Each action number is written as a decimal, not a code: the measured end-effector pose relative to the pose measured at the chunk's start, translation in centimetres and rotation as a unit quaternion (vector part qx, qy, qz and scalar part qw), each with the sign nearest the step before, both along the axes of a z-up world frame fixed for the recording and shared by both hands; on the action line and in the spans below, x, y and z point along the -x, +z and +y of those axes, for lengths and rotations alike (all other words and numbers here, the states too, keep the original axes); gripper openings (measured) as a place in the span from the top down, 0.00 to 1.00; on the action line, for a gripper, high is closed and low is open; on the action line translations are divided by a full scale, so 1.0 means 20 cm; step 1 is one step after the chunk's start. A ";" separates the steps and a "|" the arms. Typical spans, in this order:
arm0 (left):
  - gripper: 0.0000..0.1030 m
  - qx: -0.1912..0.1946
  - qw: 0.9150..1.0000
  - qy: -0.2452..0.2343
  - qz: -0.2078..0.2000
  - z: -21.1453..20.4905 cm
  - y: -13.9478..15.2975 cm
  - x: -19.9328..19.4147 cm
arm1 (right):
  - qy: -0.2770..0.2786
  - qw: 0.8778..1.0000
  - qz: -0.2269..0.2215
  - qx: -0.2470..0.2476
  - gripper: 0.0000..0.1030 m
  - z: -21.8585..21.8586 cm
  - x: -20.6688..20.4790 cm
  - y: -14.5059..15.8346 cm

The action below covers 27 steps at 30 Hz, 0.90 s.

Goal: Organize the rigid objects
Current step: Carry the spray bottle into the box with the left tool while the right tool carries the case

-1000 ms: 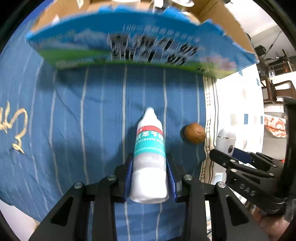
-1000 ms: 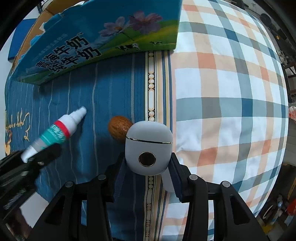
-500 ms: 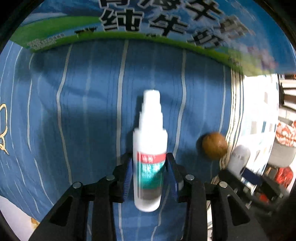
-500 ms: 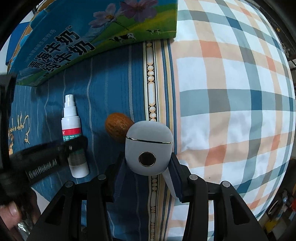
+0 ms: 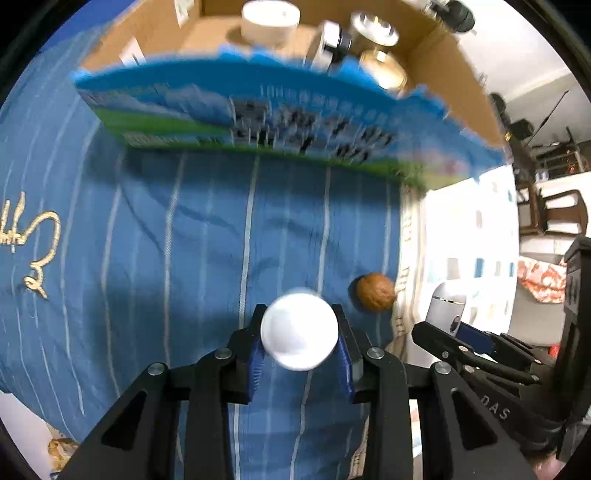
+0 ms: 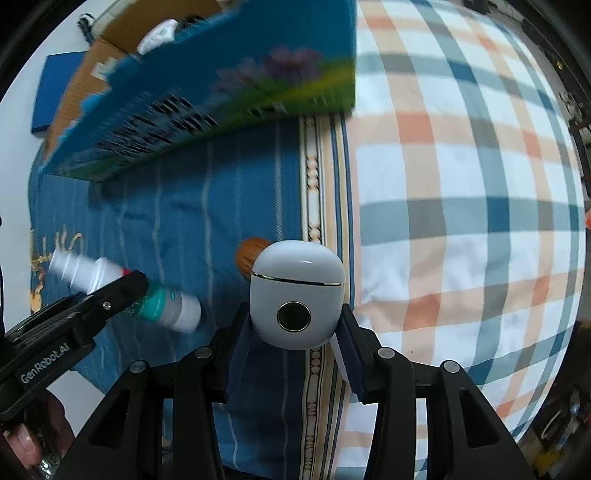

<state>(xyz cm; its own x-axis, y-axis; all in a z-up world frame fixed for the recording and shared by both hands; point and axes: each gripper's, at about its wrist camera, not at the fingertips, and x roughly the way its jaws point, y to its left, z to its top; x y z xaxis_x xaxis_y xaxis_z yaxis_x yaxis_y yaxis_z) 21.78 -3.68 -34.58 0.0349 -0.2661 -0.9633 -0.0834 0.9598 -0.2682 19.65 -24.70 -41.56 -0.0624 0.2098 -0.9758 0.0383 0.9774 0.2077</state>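
My left gripper [image 5: 300, 341] is shut on a white spray bottle [image 5: 299, 328] with a teal and red label, whose round base faces the camera; the bottle also shows in the right wrist view [image 6: 147, 291], held above the blue cloth. My right gripper [image 6: 295, 328] is shut on a white earbud case [image 6: 297, 293] with a dark round button; the case also shows in the left wrist view [image 5: 445, 308]. A brown walnut [image 5: 375, 297] lies on the blue striped cloth between the two grippers, and it shows in the right wrist view [image 6: 250, 253] too.
An open cardboard box with a blue printed side [image 5: 258, 122] stands at the back and holds several items, among them a white round container [image 5: 269, 16] and metal cups [image 5: 380, 35]. A plaid cloth [image 6: 461, 184] covers the right side.
My left gripper has lifted and turned the spray bottle, so its base now faces the camera and the box interior is in view. The right gripper still holds the case.
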 end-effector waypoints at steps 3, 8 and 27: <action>0.71 0.005 0.999 0.009 -0.032 0.05 0.16 0.03 | 0.004 1.000 -0.019 -0.011 0.54 -0.02 0.00 0.10; 0.71 0.023 0.996 0.018 -0.088 0.07 0.39 0.00 | 0.010 0.998 -0.055 -0.032 0.54 -0.03 -0.01 0.36; 0.71 -0.020 0.993 0.006 -0.113 0.24 0.55 -0.63 | 0.026 0.990 -0.142 -0.011 0.54 0.18 -0.68 0.61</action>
<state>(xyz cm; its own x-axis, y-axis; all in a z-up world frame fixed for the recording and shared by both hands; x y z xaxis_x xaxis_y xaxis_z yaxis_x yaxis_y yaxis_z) 34.47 1.17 -23.55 0.2550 -0.2254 -0.9403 -0.0375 0.9694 -0.2425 33.19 -21.04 -29.32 0.2020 0.2341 -0.9510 -0.0744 0.9719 0.2234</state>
